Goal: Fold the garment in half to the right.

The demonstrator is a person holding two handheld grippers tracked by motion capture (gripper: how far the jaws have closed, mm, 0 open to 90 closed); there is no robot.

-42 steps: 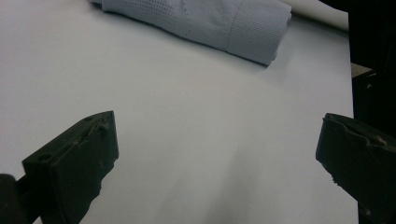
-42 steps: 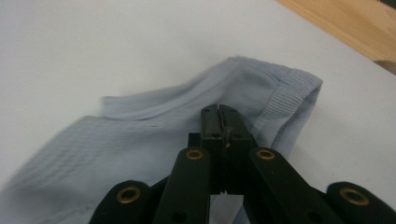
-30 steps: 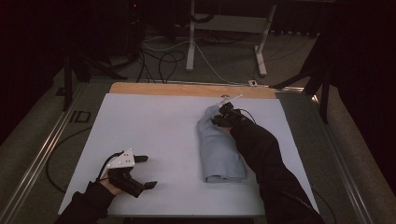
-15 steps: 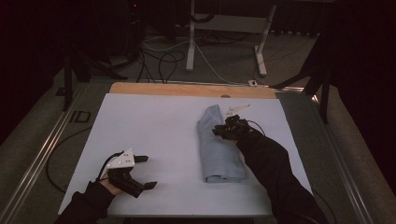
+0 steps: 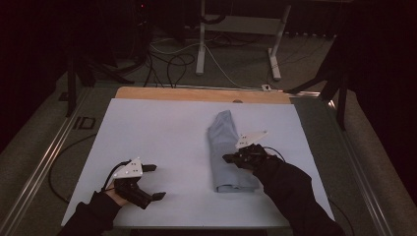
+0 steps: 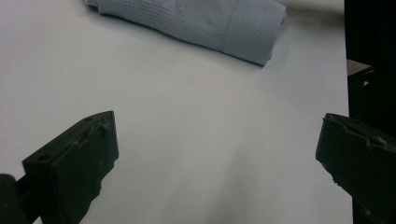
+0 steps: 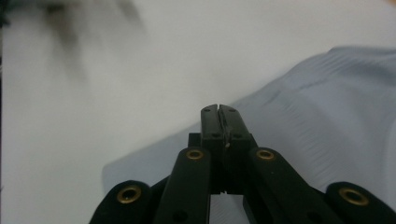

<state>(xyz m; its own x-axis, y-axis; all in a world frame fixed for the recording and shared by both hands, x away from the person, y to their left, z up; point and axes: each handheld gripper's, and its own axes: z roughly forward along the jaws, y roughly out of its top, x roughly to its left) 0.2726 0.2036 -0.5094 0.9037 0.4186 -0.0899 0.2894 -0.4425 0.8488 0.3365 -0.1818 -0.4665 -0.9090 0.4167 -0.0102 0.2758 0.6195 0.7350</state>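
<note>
A light blue folded cloth (image 5: 223,140) lies lengthwise right of the middle on the white table cover (image 5: 162,128). My right gripper (image 5: 227,158) sits over the cloth's middle, pointing left, with its jaws pressed together. In the right gripper view this gripper (image 7: 218,112) is shut above the cloth (image 7: 327,107), and nothing shows between the jaws. My left gripper (image 5: 155,182) rests near the front left of the cover, open and empty. In the left gripper view its jaws (image 6: 215,154) stand wide apart over bare cover, with the cloth's ribbed end (image 6: 243,32) farther off.
A strip of wooden tabletop (image 5: 196,94) shows beyond the cover's far edge. Metal rails (image 5: 44,162) run along the table's left side. Cables (image 5: 167,64) and a white stand (image 5: 201,44) lie on the floor behind.
My right gripper has drawn back from the cloth's far end toward the person, to its middle. The left gripper has stayed put.
</note>
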